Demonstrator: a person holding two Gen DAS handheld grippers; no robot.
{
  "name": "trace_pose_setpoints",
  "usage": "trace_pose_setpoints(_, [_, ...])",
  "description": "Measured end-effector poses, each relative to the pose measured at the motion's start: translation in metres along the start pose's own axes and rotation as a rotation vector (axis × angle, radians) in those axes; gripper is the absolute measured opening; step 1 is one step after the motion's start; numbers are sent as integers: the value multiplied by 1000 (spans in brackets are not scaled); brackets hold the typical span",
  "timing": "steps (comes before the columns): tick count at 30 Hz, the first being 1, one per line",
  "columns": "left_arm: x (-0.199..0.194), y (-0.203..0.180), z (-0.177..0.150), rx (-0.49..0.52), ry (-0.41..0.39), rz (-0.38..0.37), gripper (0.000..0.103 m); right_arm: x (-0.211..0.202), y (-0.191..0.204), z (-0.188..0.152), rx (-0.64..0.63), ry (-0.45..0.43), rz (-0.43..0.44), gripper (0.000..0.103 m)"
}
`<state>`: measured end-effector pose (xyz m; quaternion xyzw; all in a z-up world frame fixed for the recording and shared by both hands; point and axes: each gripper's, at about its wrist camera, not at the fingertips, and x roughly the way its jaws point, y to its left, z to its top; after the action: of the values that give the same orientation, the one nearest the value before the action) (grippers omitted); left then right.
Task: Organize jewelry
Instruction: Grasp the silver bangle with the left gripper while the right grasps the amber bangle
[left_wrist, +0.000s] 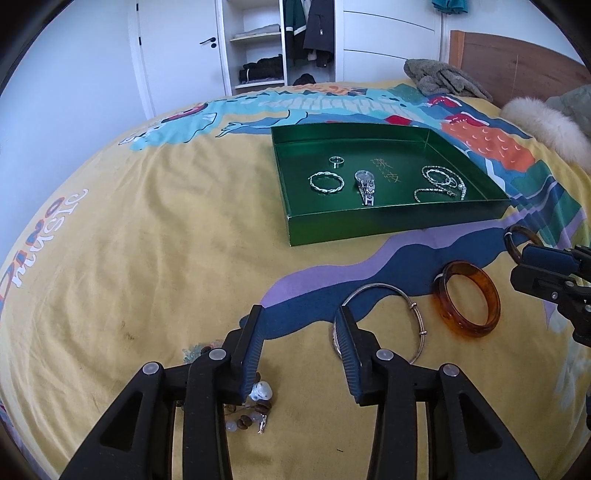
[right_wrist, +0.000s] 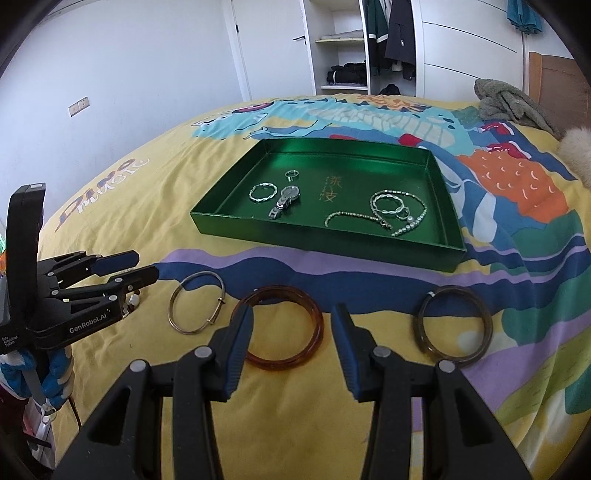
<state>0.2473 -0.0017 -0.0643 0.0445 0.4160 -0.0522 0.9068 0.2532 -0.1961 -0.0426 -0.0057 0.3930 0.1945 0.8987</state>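
left claw (left_wrist: 299, 314): spread wide, holding nothing. It hovers low over the bed, and its right finger sits right over the rim of the silver bangle (left_wrist: 380, 321).

right claw (right_wrist: 291, 314): also released and empty. The amber bangle (right_wrist: 282, 326) sits between its fingers but a bit ahead of them, no contact that I can see.

where the jewelry is: 3 bangles are not in yet, lying in a row on the yellow bedspread (left_wrist: 147, 240): silver, amber, then the dark bangle (right_wrist: 456, 325) furthest right. There's a beaded bracelet (left_wrist: 253, 406) under my left claw too. The green tray (right_wrist: 448, 258) behind them already holds twisted rings, a watch (right_wrist: 286, 201) and a chain (right_wrist: 391, 218).

what could go wrong: the bedding is soft and wrinkled, so I reckon a finger pushing down will sink in and just nudge a bangle away. The amber one looks slick, so it might pop out of a pinch across the rim. The beads are partly hidden under my own fingers, so easy to snag.

tray edge: the near wall stands up, so I'd guess a low carry clips it and shoves the whole tray.

open room: loads of bare bedspread to the left. The middle of the tray is free. The 2 claws are near each other, so I'd move 1 at a time.
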Motion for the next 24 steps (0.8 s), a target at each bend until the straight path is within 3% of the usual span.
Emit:
trace_pose_setpoints(10, [19, 0, 0, -19, 27, -26, 46, 28, -2, -2, -6, 43, 0, 42])
trace_pose_setpoints(20, [41, -8, -8, -8, 89, -80, 46, 57, -11, -9, 7, 91, -9, 41])
trace_pose_setpoints(24, [45, -10, -8, 12, 96, -89, 40, 65, -12, -13, 0, 97, -7, 41])
